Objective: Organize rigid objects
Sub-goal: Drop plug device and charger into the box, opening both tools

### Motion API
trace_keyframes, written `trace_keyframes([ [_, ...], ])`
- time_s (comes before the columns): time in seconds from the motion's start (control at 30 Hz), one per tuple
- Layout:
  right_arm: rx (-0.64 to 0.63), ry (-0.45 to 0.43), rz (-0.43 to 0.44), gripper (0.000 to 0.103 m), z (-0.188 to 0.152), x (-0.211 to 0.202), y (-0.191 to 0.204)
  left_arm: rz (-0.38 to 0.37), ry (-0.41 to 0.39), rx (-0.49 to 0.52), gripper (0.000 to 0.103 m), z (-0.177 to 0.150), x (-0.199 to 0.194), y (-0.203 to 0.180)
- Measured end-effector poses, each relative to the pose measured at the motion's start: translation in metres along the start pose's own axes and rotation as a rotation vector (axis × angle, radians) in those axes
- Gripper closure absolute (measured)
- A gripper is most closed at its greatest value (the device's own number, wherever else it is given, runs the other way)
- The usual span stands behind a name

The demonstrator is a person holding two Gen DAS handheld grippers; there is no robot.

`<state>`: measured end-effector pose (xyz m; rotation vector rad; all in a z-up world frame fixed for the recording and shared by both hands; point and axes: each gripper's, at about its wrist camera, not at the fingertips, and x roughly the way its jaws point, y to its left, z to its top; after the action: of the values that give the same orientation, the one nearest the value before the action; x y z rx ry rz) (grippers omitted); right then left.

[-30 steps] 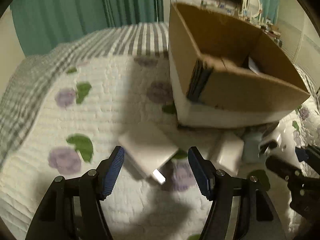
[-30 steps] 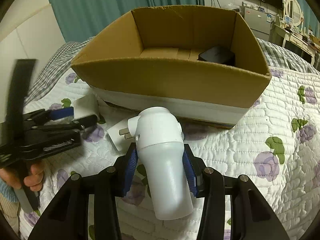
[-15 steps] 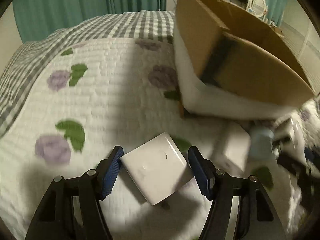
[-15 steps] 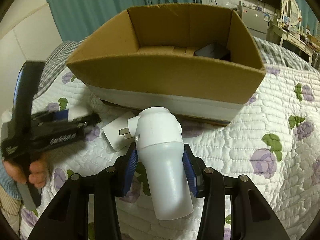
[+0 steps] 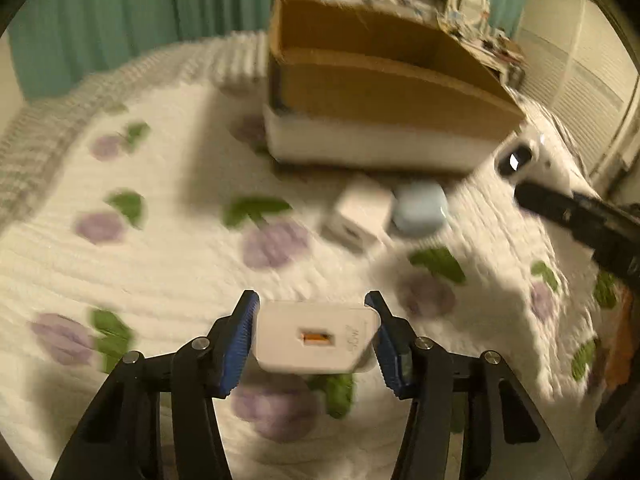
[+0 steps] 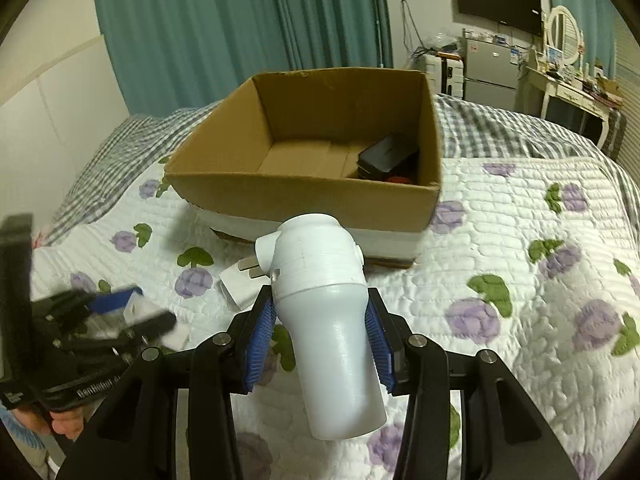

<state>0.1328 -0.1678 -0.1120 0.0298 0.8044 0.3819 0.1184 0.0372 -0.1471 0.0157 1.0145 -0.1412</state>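
**Both tools loaded, box ahead**

The left tool is pinching a flat white plastic USB charger block with an orange port, lifted clear of the white quilted bedspread with purple flowers. The right tool is pinching a white cylindrical plastic plug-in device by its body, its rounded head pointing toward the open brown cardboard box on the far side of the bed.

The step in hand looks like carrying both items to the box. To do it well, each tool should rise above the near cardboard wall before moving forward, then release low inside, away from the black rectangular object already in the far right corner.

On the bed, 2 items remain just in front of the box: a small white cube charger touching a pale blue rounded case. The 2 tools are near each other, so staggering their approach would avoid a clash.
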Motion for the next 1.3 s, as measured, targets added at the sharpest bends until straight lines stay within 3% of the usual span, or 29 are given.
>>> trace_keyframes([
  [0.1,0.013,0.006,-0.001,0.059,-0.005,-0.003,-0.002,0.076,0.012,0.068,0.051,-0.006,0.010,-0.014],
  [0.23,0.013,0.001,0.001,0.059,-0.007,-0.007,-0.003,0.060,-0.033,0.061,0.052,-0.004,-0.007,-0.016],
  [0.43,0.010,-0.046,0.038,0.059,0.007,-0.023,-0.002,0.066,-0.227,0.076,0.052,0.015,-0.075,-0.037],
  [0.6,-0.027,-0.129,0.040,0.059,0.051,-0.038,-0.002,0.074,-0.362,0.101,0.052,0.068,-0.106,-0.045],
  [0.73,-0.036,-0.162,0.037,0.059,0.097,-0.030,-0.009,0.110,-0.413,0.121,0.052,0.119,-0.091,-0.045],
  [0.9,-0.079,-0.140,0.005,0.059,0.140,0.012,-0.013,0.113,-0.367,0.121,0.052,0.161,-0.031,-0.043],
  [1.07,-0.080,-0.118,-0.050,0.059,0.151,0.054,-0.023,0.128,-0.345,0.162,0.051,0.168,0.012,-0.040],
  [1.2,-0.054,-0.118,-0.041,0.059,0.147,0.065,-0.034,0.111,-0.327,0.169,0.050,0.165,0.024,-0.038],
  [1.23,-0.051,-0.123,-0.042,0.054,0.147,0.064,-0.035,0.095,-0.331,0.173,0.049,0.164,0.022,-0.038],
  [1.27,-0.045,-0.133,-0.039,0.038,0.148,0.061,-0.036,0.089,-0.343,0.180,0.049,0.161,0.017,-0.040],
  [1.3,-0.037,-0.140,-0.036,0.030,0.148,0.057,-0.037,0.090,-0.360,0.186,0.047,0.158,0.010,-0.041],
])
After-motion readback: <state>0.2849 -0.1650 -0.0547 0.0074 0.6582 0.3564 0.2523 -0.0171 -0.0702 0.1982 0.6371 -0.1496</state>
